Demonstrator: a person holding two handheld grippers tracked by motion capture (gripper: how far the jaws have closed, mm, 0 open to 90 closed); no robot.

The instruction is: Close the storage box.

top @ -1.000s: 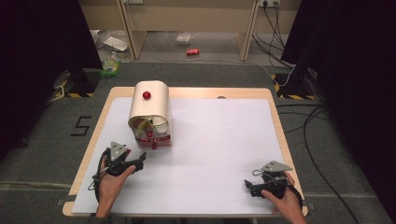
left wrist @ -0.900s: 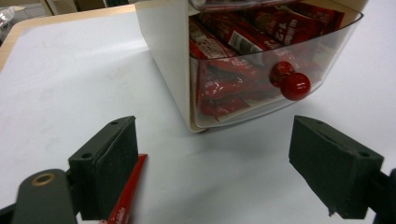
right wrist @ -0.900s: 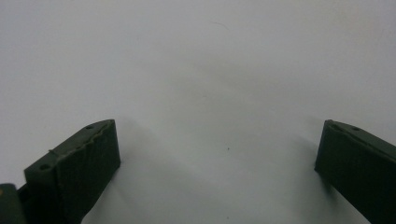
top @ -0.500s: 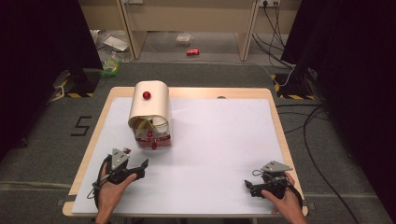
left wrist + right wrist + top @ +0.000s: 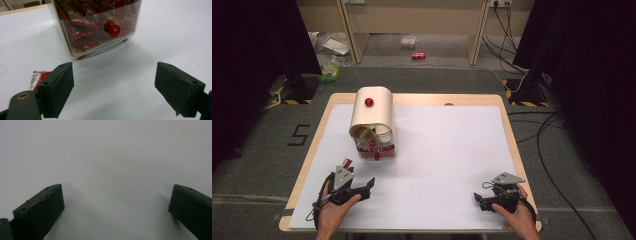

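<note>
Since both grippers gape wide and empty, we swing the left gripper (image 5: 115, 92) onto the red packet (image 5: 37, 78) beside its jaw, clear of the box (image 5: 96, 25).

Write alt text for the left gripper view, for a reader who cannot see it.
Two black pads of the open left tongs frame bare white table, with nothing between them. Just beyond stands a clear container packed with red sachets, with a red knob on its front. One loose red sachet lies flat beside the left-hand pad.
</note>
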